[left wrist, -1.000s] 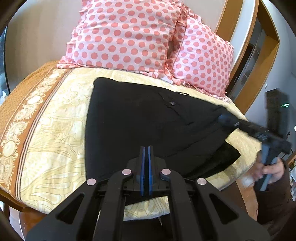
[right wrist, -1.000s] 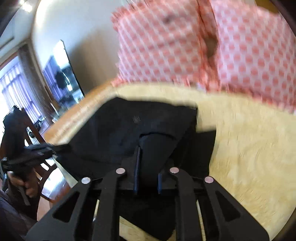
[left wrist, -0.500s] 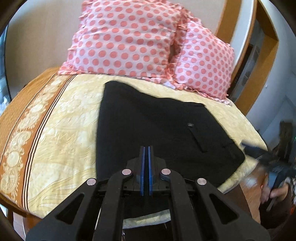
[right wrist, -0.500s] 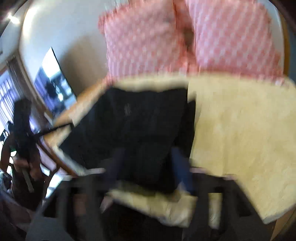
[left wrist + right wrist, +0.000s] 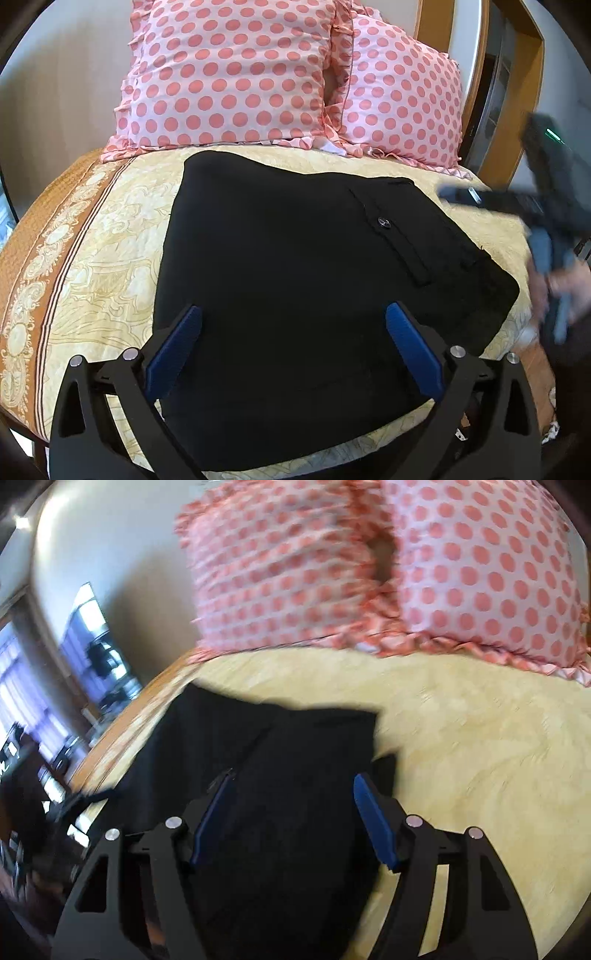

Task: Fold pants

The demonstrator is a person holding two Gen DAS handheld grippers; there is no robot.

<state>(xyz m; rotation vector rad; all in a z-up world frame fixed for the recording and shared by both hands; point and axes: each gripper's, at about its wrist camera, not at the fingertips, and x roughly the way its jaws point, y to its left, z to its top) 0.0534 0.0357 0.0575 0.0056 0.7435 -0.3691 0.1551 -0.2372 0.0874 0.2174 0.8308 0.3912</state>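
The black pants lie folded flat on the yellow bedspread, with a buttoned back pocket facing up. My left gripper is open and empty, its blue fingers wide apart above the near part of the pants. My right gripper is also open and empty over the right end of the pants; that view is blurred. The right gripper shows in the left wrist view at the right, held above the bed beside the pants.
Two pink polka-dot pillows lean against the headboard behind the pants. The bed's orange border runs down the left. A wooden frame stands at the right. A window and furniture show to the left.
Both grippers have opened. The right gripper let go of the pants' fold, which now lies flat, and it has lifted back over the bed. The left gripper moved closer.
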